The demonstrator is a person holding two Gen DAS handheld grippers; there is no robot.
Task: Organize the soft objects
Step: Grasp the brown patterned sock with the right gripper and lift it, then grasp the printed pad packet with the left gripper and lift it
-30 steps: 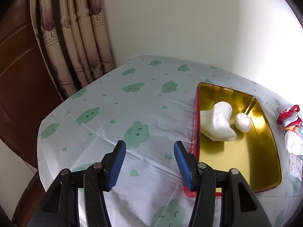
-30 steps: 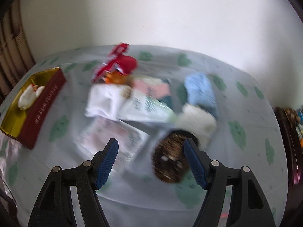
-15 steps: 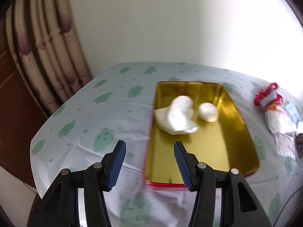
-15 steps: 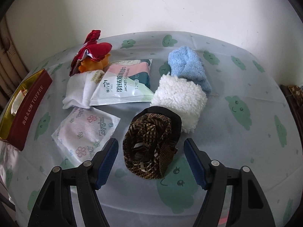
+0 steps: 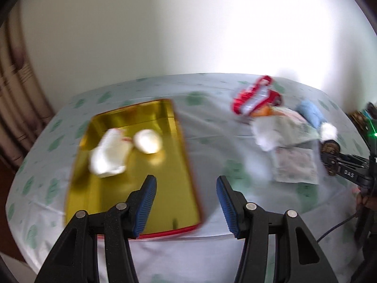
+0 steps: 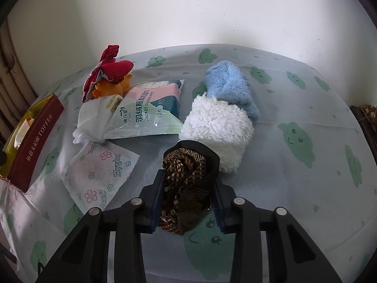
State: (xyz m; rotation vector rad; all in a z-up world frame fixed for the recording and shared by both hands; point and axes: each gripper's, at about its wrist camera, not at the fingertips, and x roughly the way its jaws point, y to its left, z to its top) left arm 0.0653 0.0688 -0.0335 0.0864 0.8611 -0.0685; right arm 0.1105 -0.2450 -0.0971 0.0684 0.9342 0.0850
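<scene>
The brown patterned fabric roll [image 6: 185, 188] lies on the table [image 6: 294, 165] at the lower centre of the right wrist view. The right gripper [image 6: 188, 201] has just been closing; its blue pads [image 6: 157, 200] now press the roll from both sides, so the roll is gripped. At 1 o'clock from the roll, touching it, lies a white fleece sock [image 6: 216, 129], with a blue fleece sock [image 6: 232, 89] directly beyond it. At 10 o'clock lies a flat floral wipe packet [image 6: 99, 174]; at 11 o'clock, a jacket-wipe pouch [image 6: 148, 113], a white hotel towel [image 6: 93, 118] and a red-and-orange plush toy [image 6: 109, 75]. The toffee tin [image 6: 35, 139] stands at 9 o'clock, well apart.

In the blurred left wrist view, the left gripper [image 5: 186, 206] hovers with fingers spread and nothing between them, above the near right corner of the tin [image 5: 169, 165]. Inside the tin lie a white sock [image 5: 108, 155] and a white ball [image 5: 148, 141].
</scene>
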